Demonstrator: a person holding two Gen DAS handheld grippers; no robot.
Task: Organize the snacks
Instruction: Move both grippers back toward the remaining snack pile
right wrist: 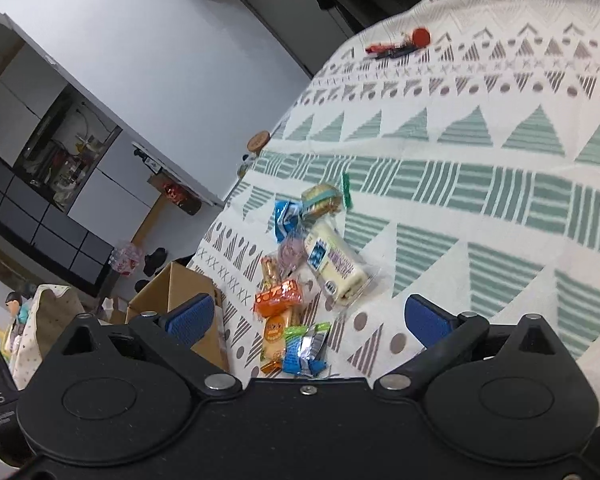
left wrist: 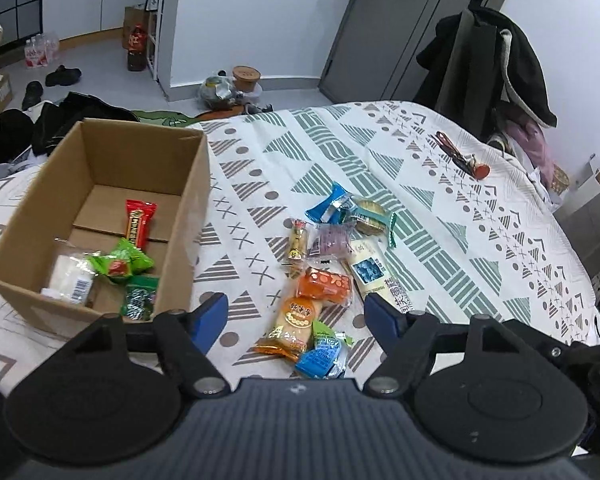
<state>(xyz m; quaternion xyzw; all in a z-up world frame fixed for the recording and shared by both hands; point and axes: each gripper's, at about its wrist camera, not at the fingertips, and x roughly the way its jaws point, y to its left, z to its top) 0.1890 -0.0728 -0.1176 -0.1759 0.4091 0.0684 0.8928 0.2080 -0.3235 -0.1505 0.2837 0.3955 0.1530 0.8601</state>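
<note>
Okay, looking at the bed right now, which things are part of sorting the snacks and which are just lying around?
Part of the job:
- cardboard box, already holding some snacks
- loose snack pile on the patterned bedspread
- left gripper and right gripper, both open and empty

Just lying about:
- scissors
- small red object beside them
- dark coat on the chair

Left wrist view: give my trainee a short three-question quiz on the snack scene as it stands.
1. True or false: the brown cardboard box already holds the red rectangular snack packet.
2. Which lies nearest the left claw: (a) the orange plastic-wrapped snack, (b) the blue-and-green foil packet, (c) the round biscuit in clear wrap?
3. Fill in: both claws, left and right claw, are ____ and grip nothing.

Key: 1 true; 2 b; 3 open.
</note>
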